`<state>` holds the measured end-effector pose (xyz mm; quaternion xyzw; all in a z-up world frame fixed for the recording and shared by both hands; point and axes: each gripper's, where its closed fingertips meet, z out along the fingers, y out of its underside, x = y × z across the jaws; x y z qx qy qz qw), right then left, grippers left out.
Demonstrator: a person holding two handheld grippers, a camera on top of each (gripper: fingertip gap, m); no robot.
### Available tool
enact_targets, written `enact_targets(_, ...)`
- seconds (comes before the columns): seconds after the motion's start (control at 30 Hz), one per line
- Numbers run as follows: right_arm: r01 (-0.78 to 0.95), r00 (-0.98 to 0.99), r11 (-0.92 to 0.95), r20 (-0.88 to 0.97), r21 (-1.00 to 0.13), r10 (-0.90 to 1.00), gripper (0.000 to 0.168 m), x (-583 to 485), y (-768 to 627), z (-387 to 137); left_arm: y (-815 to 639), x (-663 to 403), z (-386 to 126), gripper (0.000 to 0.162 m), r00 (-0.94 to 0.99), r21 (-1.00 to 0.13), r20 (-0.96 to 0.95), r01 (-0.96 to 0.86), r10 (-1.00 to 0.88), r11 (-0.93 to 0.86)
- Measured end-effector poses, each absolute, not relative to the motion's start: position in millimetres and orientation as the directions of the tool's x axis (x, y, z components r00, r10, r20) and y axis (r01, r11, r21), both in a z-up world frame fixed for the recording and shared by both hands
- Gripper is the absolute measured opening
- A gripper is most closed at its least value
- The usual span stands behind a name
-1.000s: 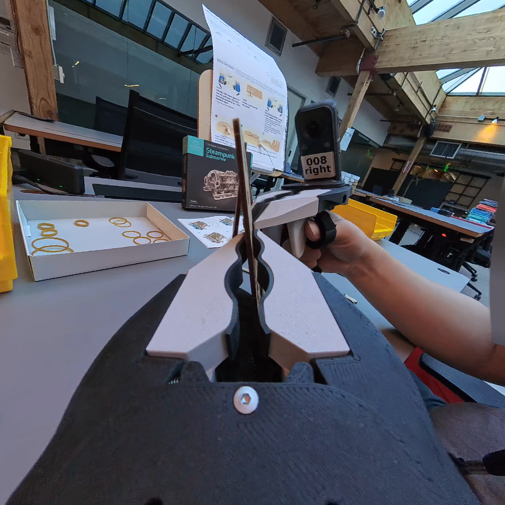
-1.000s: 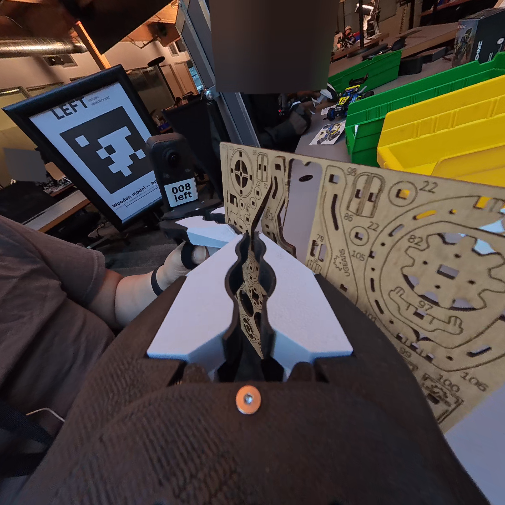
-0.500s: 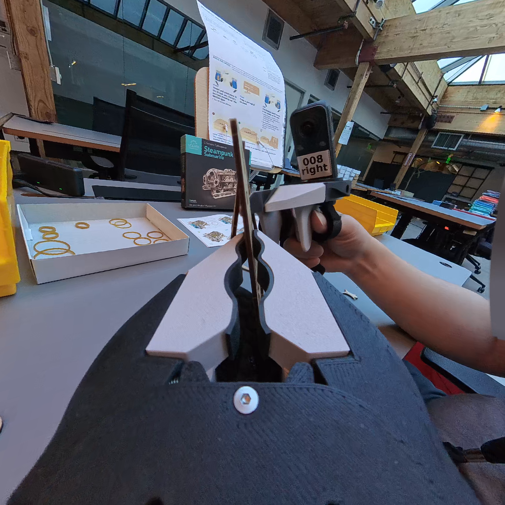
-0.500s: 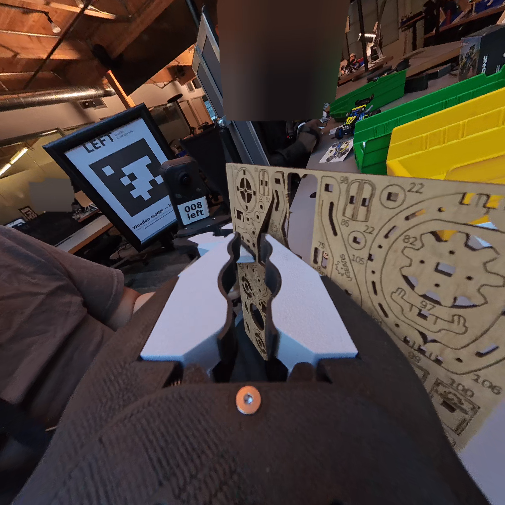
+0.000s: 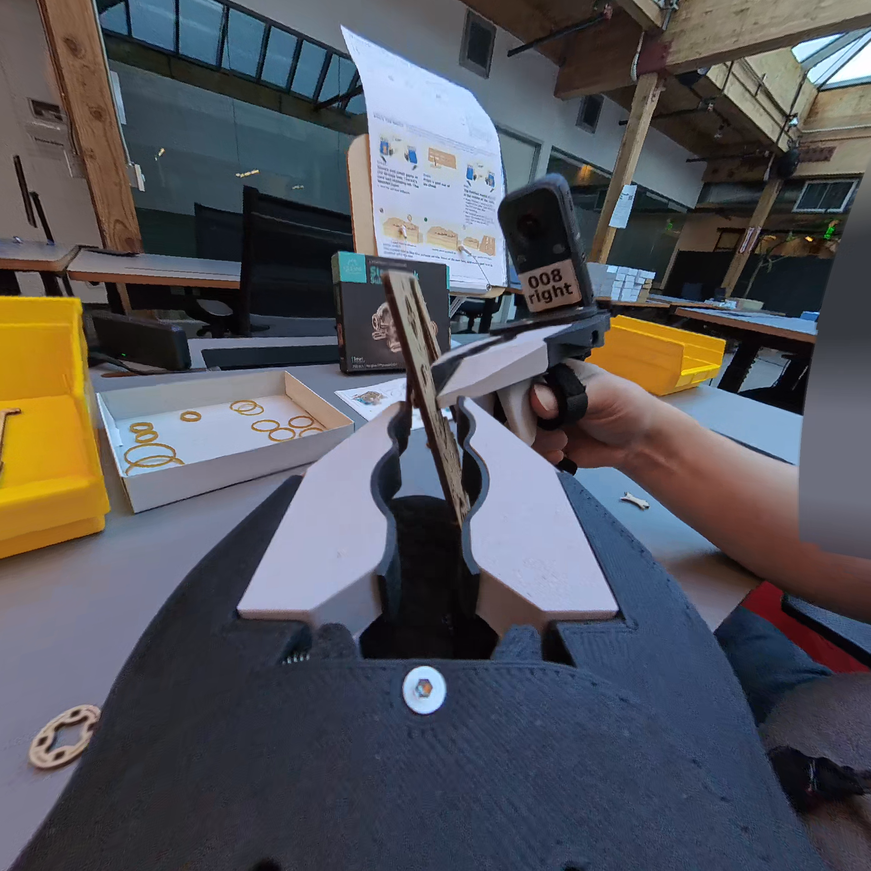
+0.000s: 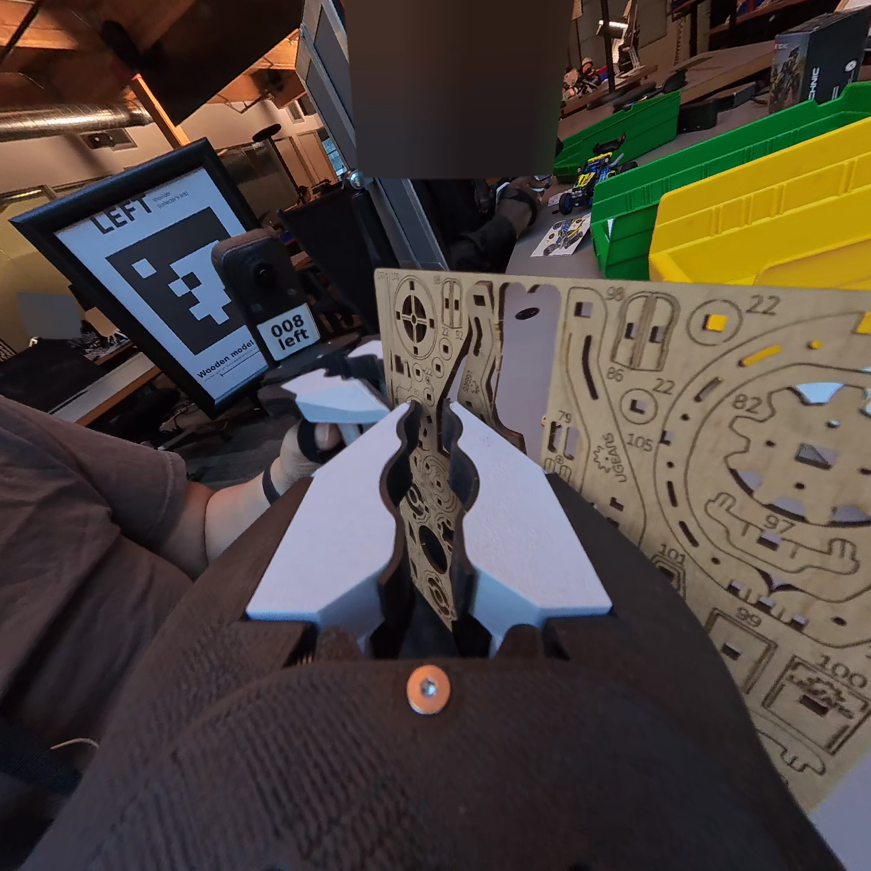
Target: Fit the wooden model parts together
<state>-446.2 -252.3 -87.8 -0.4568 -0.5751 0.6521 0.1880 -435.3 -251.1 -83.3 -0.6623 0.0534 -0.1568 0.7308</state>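
Note:
A laser-cut wooden sheet (image 6: 707, 447) with many engraved parts stands on edge between both grippers. In the left wrist view it (image 5: 414, 339) leans tilted in the gap of my left gripper (image 5: 432, 412), whose jaws are apart; it touches only the right finger (image 5: 518, 495). My right gripper (image 6: 431, 410) is shut on the sheet's lower left corner, where a strip is split away from the rest. The right gripper also shows in the left wrist view (image 5: 440, 377), its tip on the sheet. The left gripper (image 6: 377, 405) shows behind the sheet's edge.
A white tray (image 5: 212, 476) of rubber bands, a yellow bin (image 5: 42, 471), a dark kit box (image 5: 377, 325) and an instruction page on a stand (image 5: 433, 165) are ahead. A loose wooden ring (image 5: 63, 735) lies near left. Yellow (image 6: 754, 226) and green (image 6: 627, 221) bins stand behind the sheet. Left and right tips are no more than a few centimetres apart.
My left jaws have opened and let go of the sheet's edge. The sheet, upright before, now leans to the right. The right gripper has come closer to the left one.

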Motion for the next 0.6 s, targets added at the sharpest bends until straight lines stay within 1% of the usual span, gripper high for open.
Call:
enact_targets(0.07,0.28,-0.503,-0.263,-0.374,-0.923,0.779,0.008,-447.5,-251.4,-88.0,-257.1,-439.9,-71.1,0.016,0.932,-0.977,0.153,0.192,-0.329,0.091)
enact_targets(0.13,0.286,-0.504,-0.25,-0.367,-0.925,0.782,0.008,-449.2,-253.2,-89.2,-256.2,-441.0,-69.8,0.013,0.922,-0.981,0.159,0.187,-0.353,0.045)
enact_targets(0.2,0.293,-0.507,-0.242,-0.365,-0.925,0.781,0.009,-450.5,-255.8,-90.4,-252.8,-444.1,-74.2,0.003,0.927,-0.989,0.142,0.149,-0.348,-0.007)
enact_targets(0.4,0.305,-0.494,-0.255,-0.381,-0.918,0.782,0.009,-454.6,-256.1,-92.4,-251.0,-445.6,-83.1,0.004,0.924,-0.992,0.117,0.091,-0.364,-0.087)
enact_targets(0.6,0.31,-0.486,-0.251,-0.38,-0.917,0.787,0.009,-458.8,-258.4,-93.4,-252.5,-448.9,-84.2,0.003,0.908,-0.983,0.178,0.144,-0.38,-0.116)
